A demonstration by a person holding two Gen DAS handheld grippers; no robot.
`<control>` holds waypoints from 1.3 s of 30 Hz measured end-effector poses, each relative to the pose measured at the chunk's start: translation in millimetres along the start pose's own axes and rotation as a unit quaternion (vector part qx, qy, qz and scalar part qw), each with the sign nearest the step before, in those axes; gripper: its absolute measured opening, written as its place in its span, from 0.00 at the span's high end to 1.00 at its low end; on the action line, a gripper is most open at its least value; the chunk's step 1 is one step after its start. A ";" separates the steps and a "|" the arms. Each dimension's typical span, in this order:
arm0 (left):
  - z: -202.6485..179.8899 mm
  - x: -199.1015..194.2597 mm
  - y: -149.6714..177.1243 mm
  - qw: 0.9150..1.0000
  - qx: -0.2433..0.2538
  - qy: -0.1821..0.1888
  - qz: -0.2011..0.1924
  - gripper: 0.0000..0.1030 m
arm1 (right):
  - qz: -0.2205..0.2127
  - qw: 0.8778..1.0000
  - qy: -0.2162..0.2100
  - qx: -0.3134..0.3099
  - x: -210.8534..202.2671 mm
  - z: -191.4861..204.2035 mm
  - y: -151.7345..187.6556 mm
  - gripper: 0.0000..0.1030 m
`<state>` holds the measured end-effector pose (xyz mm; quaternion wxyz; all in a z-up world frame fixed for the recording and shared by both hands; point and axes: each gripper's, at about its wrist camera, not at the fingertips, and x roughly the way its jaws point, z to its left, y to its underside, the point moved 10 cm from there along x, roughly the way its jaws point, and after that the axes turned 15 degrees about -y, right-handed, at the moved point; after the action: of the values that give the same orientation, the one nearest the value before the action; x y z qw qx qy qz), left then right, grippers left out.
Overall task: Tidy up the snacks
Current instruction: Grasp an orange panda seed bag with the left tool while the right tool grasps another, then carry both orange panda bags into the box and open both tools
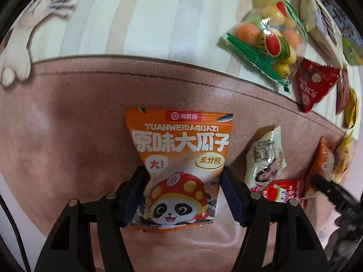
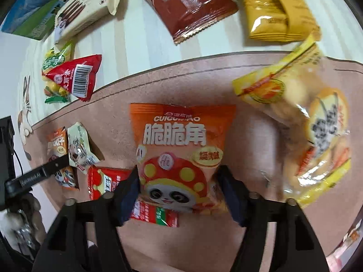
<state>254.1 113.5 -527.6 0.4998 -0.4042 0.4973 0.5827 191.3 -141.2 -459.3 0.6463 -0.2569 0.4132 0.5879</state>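
In the left wrist view an orange sunflower-seed packet point(image 1: 181, 149) with a panda hangs over the brown mat point(image 1: 68, 124). My left gripper point(image 1: 184, 172) is shut on its lower half, and the pads pinch it into a waist. In the right wrist view an orange crispy-horn packet point(image 2: 181, 145), also with a panda, lies between the jaws of my right gripper point(image 2: 179, 172). Its sides look unsqueezed, with the pads just beside its edges. It partly covers a red packet point(image 2: 156, 215). The left gripper's finger point(image 2: 45, 170) shows at the left.
A fruit-candy bag point(image 1: 270, 36), a red triangular packet point(image 1: 313, 83) and a white packet point(image 1: 265, 156) lie to the right. On the striped cloth sit a brown wrapper point(image 2: 188, 6), yellow packets point(image 2: 276, 11) and a Franzzi box point(image 2: 84, 11). A yellow biscuit bag point(image 2: 306, 124) lies on the mat.
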 end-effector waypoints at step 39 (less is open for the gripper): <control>-66.8 -259.1 -25.8 0.974 0.022 0.008 -0.224 0.45 | -0.178 0.972 0.022 -0.153 -150.0 123.5 -67.1 0.45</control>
<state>322.8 1.2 -293.2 0.6222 -0.4987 0.4112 0.4417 290.1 -134.1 -279.2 0.6845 -0.4353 0.2795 0.5137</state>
